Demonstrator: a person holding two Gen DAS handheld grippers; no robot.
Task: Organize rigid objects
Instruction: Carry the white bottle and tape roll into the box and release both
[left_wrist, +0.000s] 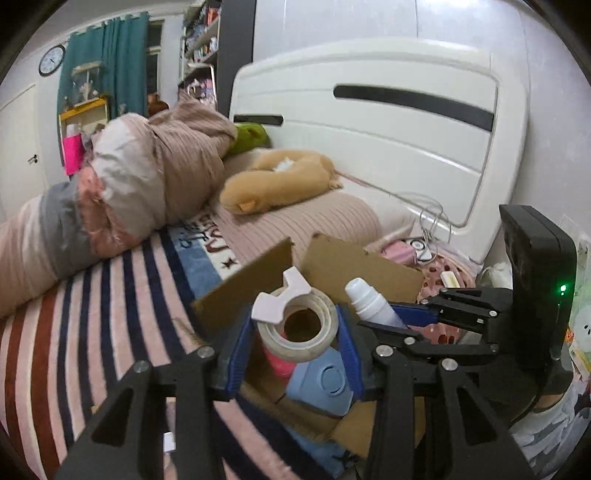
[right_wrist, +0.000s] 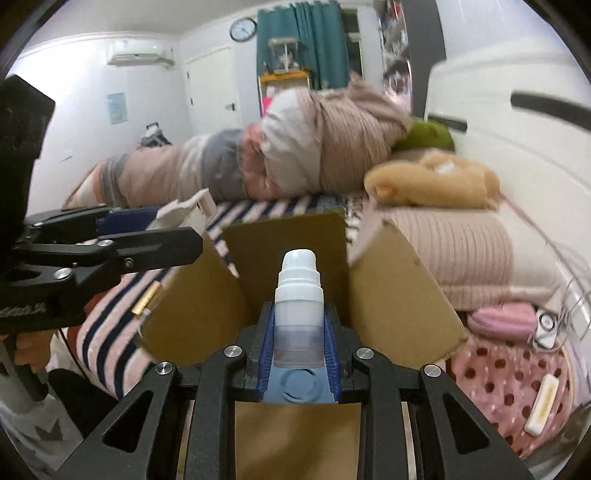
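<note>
My left gripper (left_wrist: 295, 332) is shut on a roll of clear tape (left_wrist: 299, 326) with a white plastic clip (left_wrist: 279, 297) on top, held over an open cardboard box (left_wrist: 354, 266). My right gripper (right_wrist: 298, 325) is shut on a white pump bottle (right_wrist: 298, 295), held upright above the same box (right_wrist: 288, 243). The bottle also shows in the left wrist view (left_wrist: 369, 301), and the left gripper in the right wrist view (right_wrist: 173, 229). A blue plastic object (left_wrist: 325, 384) and a pink item (left_wrist: 282, 363) lie inside the box.
The box sits on a striped blanket (left_wrist: 110, 314) on a bed. A rolled duvet (left_wrist: 147, 177), a tan plush (left_wrist: 280, 181) and a white headboard (left_wrist: 369, 122) lie beyond. A gold tube (right_wrist: 147, 297) lies left of the box; a pink pouch (right_wrist: 502, 319) and cables lie right.
</note>
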